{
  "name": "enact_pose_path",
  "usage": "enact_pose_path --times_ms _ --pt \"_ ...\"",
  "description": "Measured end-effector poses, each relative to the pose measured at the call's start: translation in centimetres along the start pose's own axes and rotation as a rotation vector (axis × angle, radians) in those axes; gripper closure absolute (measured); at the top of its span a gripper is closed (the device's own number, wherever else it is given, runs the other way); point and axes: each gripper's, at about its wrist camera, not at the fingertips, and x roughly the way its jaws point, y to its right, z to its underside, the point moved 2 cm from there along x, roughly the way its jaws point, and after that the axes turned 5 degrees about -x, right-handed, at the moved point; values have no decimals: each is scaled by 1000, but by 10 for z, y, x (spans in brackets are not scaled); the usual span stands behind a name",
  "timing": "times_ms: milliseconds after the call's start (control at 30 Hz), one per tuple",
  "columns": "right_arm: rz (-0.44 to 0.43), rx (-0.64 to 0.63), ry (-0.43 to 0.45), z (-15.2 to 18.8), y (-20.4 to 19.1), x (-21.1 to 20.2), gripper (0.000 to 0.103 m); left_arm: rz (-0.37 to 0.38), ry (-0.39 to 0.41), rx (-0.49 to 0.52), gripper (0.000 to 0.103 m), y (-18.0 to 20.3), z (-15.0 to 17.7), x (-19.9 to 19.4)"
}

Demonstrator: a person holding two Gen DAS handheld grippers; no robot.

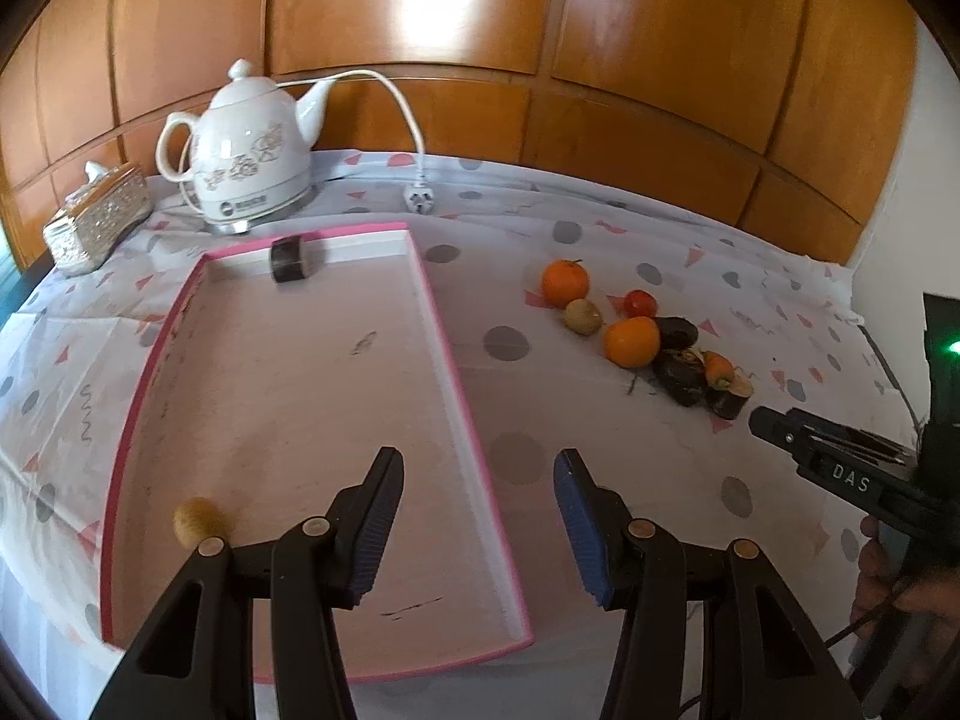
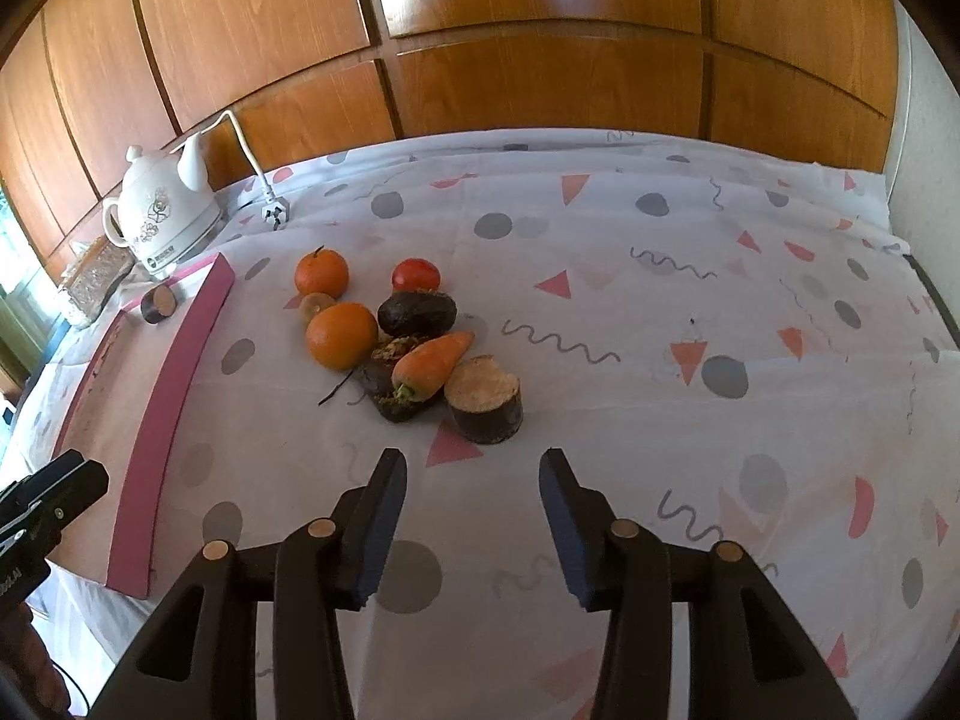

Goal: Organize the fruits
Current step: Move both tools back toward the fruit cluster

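A pink-rimmed tray (image 1: 468, 420) lies on the table; it also shows at the left of the right wrist view (image 2: 174, 384). Inside it are a dark cut cylinder (image 1: 291, 260) at the far end and a small brown fruit (image 1: 198, 521) near my left gripper (image 1: 477, 498), which is open and empty over the tray's right rim. A pile sits right of the tray: two oranges (image 2: 341, 334), a kiwi (image 2: 316, 305), a tomato (image 2: 416, 274), an avocado (image 2: 417, 313), a carrot (image 2: 432, 363) and a dark cut piece (image 2: 485, 399). My right gripper (image 2: 474, 495) is open and empty, just short of the pile.
A white electric kettle (image 1: 249, 156) with a cord and plug (image 1: 418, 199) stands at the back left, next to a glittery tissue box (image 1: 99, 219). Wooden panelling rises behind the table. The patterned tablecloth (image 2: 690, 312) covers the table.
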Motion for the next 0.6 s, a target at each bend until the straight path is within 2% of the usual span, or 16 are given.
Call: enact_pose_path --times_ms 400,533,600 --pt "-41 -85 38 -32 -15 8 56 19 -17 22 50 12 1 9" --pt "-39 -84 12 -39 -19 25 56 19 -26 25 50 14 1 14" --pt "-36 -81 -17 -41 -19 36 63 21 -31 24 50 15 1 16"
